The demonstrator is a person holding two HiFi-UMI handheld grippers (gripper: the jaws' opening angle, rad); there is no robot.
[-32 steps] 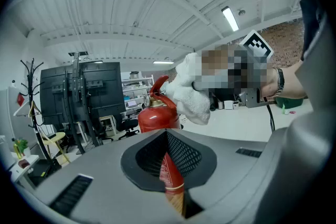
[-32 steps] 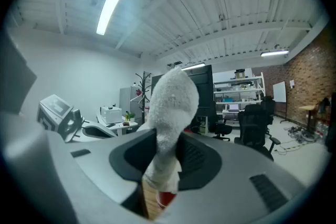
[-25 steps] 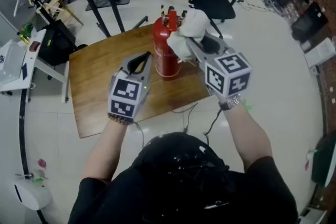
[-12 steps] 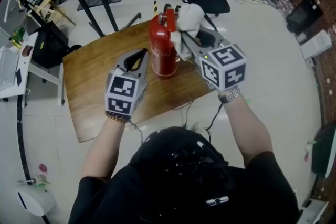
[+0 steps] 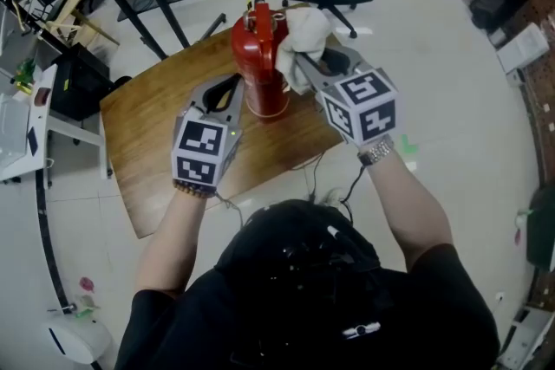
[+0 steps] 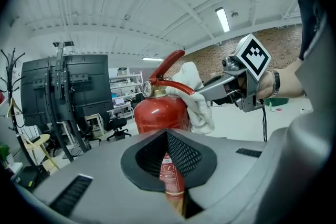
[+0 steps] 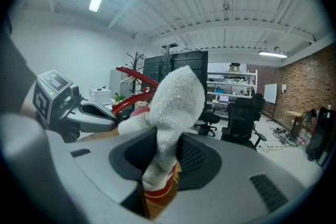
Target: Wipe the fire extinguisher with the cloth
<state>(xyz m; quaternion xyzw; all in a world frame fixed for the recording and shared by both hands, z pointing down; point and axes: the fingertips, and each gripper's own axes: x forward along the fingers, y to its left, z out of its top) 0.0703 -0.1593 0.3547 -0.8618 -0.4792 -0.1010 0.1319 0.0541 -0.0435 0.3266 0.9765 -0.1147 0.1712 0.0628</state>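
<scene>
While the white cloth (image 5: 305, 32) sits bunched against the top of the red fire extinguisher (image 5: 258, 78), the wiping looks to be under way rather than finished. The extinguisher stands upright near the far edge of the wooden tabletop (image 5: 147, 143). The cloth touches it at the shoulder and valve, on the side toward the right tongs (image 5: 301, 63). Those tongs are clamped on the cloth: the right gripper view shows a fold of it pinched between the jaws, with the rest puffing up above them. The left tongs (image 5: 231, 91) are closed with nothing in them. The left gripper view shows only a narrow slit between the jaws, and the extinguisher's label is visible through it, further off. Their tip lies just beside the lower cylinder on its left side; whether it touches the cylinder to steady it I cannot tell.

As a judgement, the work is at the top. The cloth is now around the lever and shoulder, close by the pressure gauge (image 6: 146, 90). The long cylinder below, the label face and the base seem left to do. No picture shows dust or a wiped streak, so how much of the surface is clean cannot be read. I would put the task somewhere in its earlier half.
</scene>
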